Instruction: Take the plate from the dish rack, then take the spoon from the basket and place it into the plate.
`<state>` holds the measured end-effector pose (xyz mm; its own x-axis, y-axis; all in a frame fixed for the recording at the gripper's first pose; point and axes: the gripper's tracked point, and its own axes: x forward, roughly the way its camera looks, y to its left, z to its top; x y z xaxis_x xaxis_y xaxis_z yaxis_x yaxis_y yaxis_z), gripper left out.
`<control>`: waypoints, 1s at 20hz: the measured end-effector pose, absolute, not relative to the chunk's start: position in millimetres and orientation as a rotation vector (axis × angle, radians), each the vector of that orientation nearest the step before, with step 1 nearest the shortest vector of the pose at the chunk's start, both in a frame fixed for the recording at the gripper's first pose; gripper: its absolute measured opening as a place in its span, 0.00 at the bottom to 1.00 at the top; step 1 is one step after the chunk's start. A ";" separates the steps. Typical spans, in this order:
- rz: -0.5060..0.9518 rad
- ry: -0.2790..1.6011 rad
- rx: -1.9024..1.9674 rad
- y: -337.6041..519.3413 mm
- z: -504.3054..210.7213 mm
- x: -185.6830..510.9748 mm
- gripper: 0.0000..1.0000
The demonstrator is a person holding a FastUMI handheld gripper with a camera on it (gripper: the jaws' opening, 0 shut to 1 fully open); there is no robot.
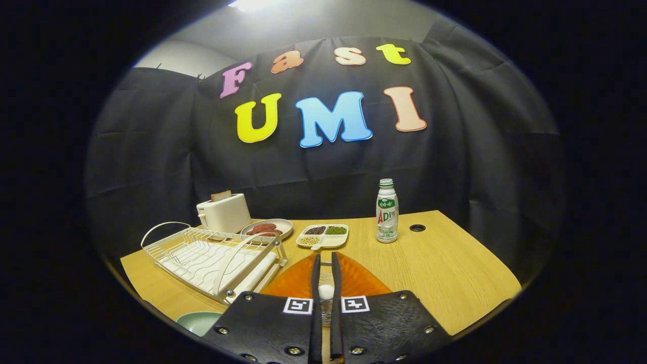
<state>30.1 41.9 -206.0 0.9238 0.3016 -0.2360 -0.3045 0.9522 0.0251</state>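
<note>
Gripper (326,260) over the orange basket (354,280)
Fingers nearly closed on a white spoon handle (326,291) — dish rack (212,258) alongside, green plate (199,322) nearer.

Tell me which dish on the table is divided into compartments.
The white tray holding beans, beyond the nearly closed fingers; the round plate beside it is undivided.

The camera rides on the gripper (326,263), low over the near side of the table (445,268), facing forward along the nearly closed fingers (316,283) toward the wall (480,141). The rack (212,255) lies close; the bottle (387,211) stands farther back.
</note>
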 end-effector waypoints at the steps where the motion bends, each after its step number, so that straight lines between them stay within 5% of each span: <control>1: 0.305 0.238 -0.019 40.5 -198.5 28.5 0.06; 20: 0.362 0.308 -0.061 41.3 -100.3 -67.8 0.06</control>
<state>-67.8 41.3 -100.3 0.8892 0.3391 -0.3070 -0.3575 0.9339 -0.0039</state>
